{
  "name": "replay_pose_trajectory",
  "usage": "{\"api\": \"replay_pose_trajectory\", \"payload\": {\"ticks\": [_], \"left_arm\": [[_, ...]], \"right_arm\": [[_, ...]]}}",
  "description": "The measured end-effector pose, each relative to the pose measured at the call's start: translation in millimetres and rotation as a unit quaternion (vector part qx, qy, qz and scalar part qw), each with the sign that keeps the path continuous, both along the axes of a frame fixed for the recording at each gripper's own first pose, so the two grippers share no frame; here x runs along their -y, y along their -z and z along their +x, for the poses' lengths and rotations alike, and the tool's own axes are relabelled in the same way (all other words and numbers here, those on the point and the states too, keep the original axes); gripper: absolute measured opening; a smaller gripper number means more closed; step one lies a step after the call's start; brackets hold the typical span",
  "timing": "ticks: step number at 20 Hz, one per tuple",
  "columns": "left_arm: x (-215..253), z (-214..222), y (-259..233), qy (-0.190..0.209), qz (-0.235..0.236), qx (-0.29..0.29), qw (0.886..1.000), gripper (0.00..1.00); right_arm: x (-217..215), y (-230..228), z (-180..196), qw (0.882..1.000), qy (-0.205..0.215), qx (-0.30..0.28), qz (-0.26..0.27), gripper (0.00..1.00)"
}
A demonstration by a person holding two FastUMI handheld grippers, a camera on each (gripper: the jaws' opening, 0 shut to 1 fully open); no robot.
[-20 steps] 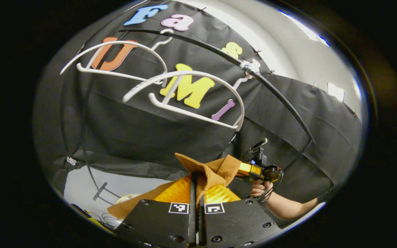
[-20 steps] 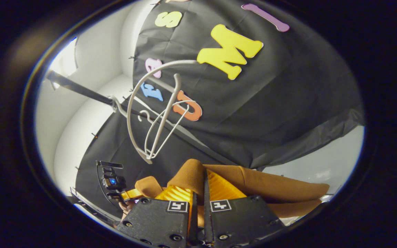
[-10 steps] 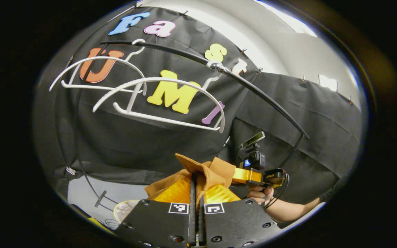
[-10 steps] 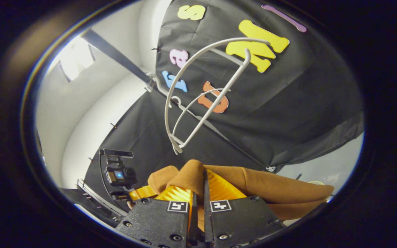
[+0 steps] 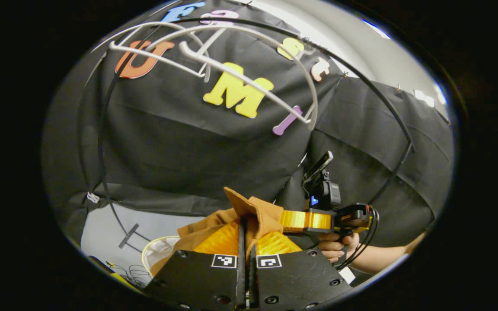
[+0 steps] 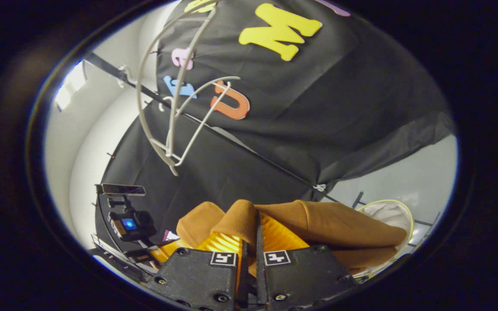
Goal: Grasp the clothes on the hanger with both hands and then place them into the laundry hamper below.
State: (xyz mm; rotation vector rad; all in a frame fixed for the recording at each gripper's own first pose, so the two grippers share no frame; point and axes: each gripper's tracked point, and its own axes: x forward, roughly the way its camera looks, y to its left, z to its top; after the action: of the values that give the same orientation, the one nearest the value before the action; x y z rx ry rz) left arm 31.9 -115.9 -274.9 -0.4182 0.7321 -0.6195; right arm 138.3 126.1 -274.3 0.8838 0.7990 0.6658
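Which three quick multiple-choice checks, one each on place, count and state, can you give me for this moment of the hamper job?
1. Where is the laundry hamper in the right gripper view?
A. Lower right, behind the brown garment
B. Top left, hooked on the rail
C. Between the hangers

2. How many white hangers hang on the black rail?
A. One
B. Two
C. Four

3. What is the left gripper doing?
A. Open, holding nothing
B. Shut on a hanger
C. Shut on the brown garment

Answers: 1 A, its pale rim peeks past the cloth; 2 B, two bare curved frames overlap; 3 C, both fingers pinch a fold, as the right gripper does.
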Motion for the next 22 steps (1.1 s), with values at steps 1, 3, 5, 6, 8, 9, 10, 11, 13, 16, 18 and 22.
{"api": "replay_pose_trajectory", "payload": {"ticks": [1, 3, 5, 6, 8, 9, 10, 11, 13, 16, 18, 22], "left_arm": [[0.7, -0.9, 15.8, -0.001, 0.002, -0.009, 1.000, 0.03], [2.8, 1.8, 46.3, -0.007, 0.008, -0.035, 0.999, 0.02], [3.6, 0.8, 75.8, -0.011, 0.019, -0.064, 0.998, 0.03], [4.0, -1.9, 89.7, -0.009, 0.028, -0.079, 0.996, 0.03], [8.2, -7.2, 106.6, -0.006, 0.048, -0.101, 0.994, 0.03], [14.6, -6.2, 116.2, -0.003, 0.056, -0.112, 0.992, 0.03], [21.1, -5.2, 124.2, -0.003, 0.062, -0.122, 0.991, 0.03], [27.4, -8.3, 129.2, -0.001, 0.067, -0.135, 0.989, 0.03], [33.4, -14.3, 140.2, -0.001, 0.078, -0.160, 0.984, 0.03], [31.9, -17.3, 166.0, -0.012, 0.142, -0.196, 0.970, 0.03], [24.7, -25.7, 174.4, -0.013, 0.181, -0.222, 0.958, 0.03], [14.6, -48.5, 195.8, 0.001, 0.232, -0.286, 0.930, 0.28]], "right_arm": [[1.3, 14.8, 0.7, 1.000, 0.007, -0.012, -0.006, 0.10], [4.8, 45.8, 5.8, 0.999, 0.024, -0.042, -0.017, 0.10], [8.5, 77.8, 10.9, 0.996, 0.040, -0.073, -0.035, 0.10], [9.9, 92.8, 12.5, 0.994, 0.047, -0.087, -0.048, 0.10], [12.7, 118.9, 11.9, 0.990, 0.056, -0.106, -0.077, 0.10], [13.8, 132.3, 9.9, 0.988, 0.061, -0.115, -0.088, 0.10], [15.5, 144.4, 12.6, 0.985, 0.067, -0.126, -0.100, 0.10], [14.4, 154.6, 16.3, 0.982, 0.070, -0.134, -0.111, 0.10], [18.4, 173.7, 15.4, 0.975, 0.077, -0.156, -0.141, 0.10], [34.6, 205.6, 6.1, 0.955, 0.081, -0.182, -0.220, 0.10], [45.3, 226.6, -6.7, 0.940, 0.069, -0.197, -0.271, 0.08], [43.9, 212.1, -9.1, 0.939, 0.068, -0.185, -0.280, 0.26]]}}
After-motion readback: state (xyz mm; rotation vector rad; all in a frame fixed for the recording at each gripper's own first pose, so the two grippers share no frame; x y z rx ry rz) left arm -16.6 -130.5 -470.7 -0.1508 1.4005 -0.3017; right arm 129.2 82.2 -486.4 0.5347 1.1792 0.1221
